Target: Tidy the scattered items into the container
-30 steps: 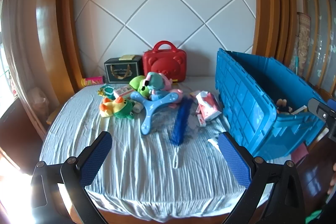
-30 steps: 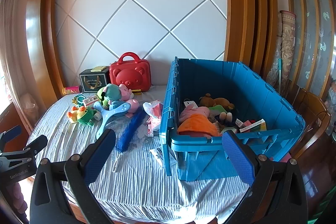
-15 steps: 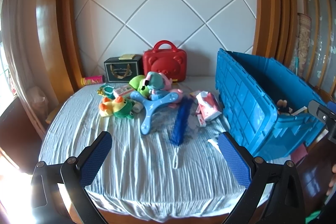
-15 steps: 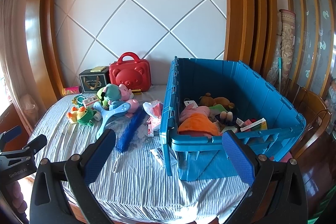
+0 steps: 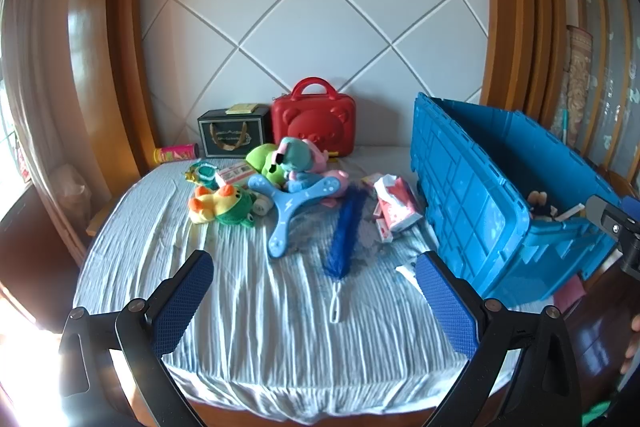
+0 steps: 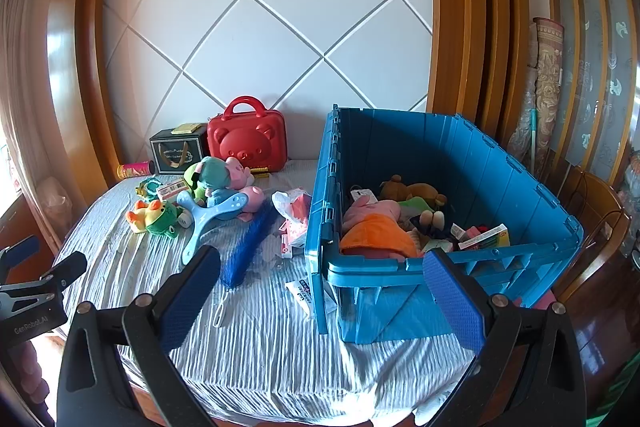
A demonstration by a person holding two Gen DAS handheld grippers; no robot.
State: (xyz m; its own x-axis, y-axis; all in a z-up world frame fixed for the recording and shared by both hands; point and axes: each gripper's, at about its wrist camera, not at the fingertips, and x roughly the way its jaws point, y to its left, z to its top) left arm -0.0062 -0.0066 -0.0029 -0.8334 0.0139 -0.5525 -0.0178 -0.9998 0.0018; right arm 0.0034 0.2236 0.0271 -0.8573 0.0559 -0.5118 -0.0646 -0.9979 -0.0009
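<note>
Both sets of tongs are hovering released and empty over a bed [image 5: 280,327] draped in a striped sheet, the left tongs [image 5: 316,303] facing the scattered toys and the right tongs [image 6: 320,291] facing the blue container [image 6: 460,267]. The container is sitting at the bed's right side, already holding a pink plush [image 6: 372,211] and a brown bear [image 6: 412,191]. A blue duster [image 5: 344,231], a three-armed blue toy [image 5: 292,203], a yellow-and-green plush [image 5: 220,205] and tissue packs [image 5: 396,203] are lying on the sheet left of it. A red bear case [image 5: 314,123] is standing against the wall.
</note>
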